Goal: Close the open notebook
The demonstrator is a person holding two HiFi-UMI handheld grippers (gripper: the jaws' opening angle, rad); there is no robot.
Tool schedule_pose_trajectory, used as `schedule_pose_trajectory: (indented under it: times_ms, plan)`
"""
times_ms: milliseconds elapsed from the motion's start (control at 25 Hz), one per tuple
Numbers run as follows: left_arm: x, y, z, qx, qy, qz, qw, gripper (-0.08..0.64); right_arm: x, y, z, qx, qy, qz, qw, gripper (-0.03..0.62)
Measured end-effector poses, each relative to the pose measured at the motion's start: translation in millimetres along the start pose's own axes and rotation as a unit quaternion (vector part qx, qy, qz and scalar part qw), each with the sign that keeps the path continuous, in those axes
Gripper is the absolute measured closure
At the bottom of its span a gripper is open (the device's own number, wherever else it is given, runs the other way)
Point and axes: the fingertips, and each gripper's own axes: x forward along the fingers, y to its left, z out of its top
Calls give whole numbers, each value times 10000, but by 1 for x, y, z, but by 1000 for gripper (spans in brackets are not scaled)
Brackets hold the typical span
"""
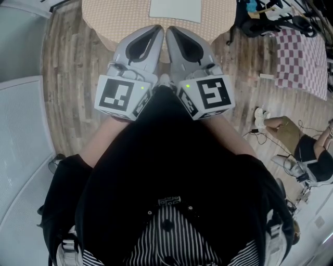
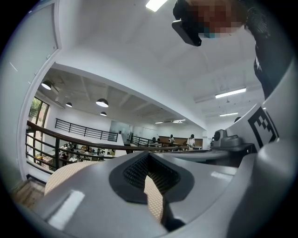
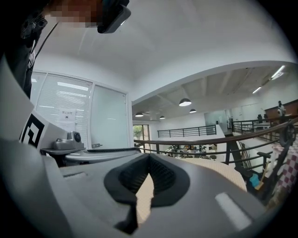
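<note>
Left gripper [image 1: 157, 30], right gripper [image 1: 170, 31] clenched empty (side by side), notebook [image 1: 175, 9] ahead on table [image 1: 112, 21]

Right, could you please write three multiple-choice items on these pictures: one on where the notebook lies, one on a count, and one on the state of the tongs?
1. Where does the pale rectangular notebook lie?
A. On a shelf.
B. On the round table with the beige checked cloth.
C. Between the tongs.

2. How many black-and-white marker cubes show in the head view?
A. One.
B. Two.
C. Four.

3. How do the right tongs stand?
A. Shut and empty.
B. Wide open.
C. Shut on the notebook.

Answers:
1 B: the notebook lies on the cloth, ahead of both tongs.
2 B: one cube sits on the left tongs and one on the right.
3 A: the jaws meet with nothing between them.
</note>
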Motion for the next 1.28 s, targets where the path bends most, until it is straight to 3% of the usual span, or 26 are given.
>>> schedule_pose_trajectory:
  times_ms: [520, 720, 1040, 1280]
  plan:
    - [96, 8, 2, 36, -59, 68, 10000, 561, 40, -88, 8, 3, 3, 169, 9999, 591]
    - [130, 8, -14, -10, 115, 150, 9998, 561, 49, -122, -4, 150, 107, 166, 9997, 591]
    - [147, 18, -26, -65, 306, 173, 9994, 561, 62, -135, -16, 289, 228, 228, 9991, 591]
    - [175, 25, -26, -46, 263, -69, 9996, 561, 77, -158, -12, 288, 240, 113, 9992, 591]
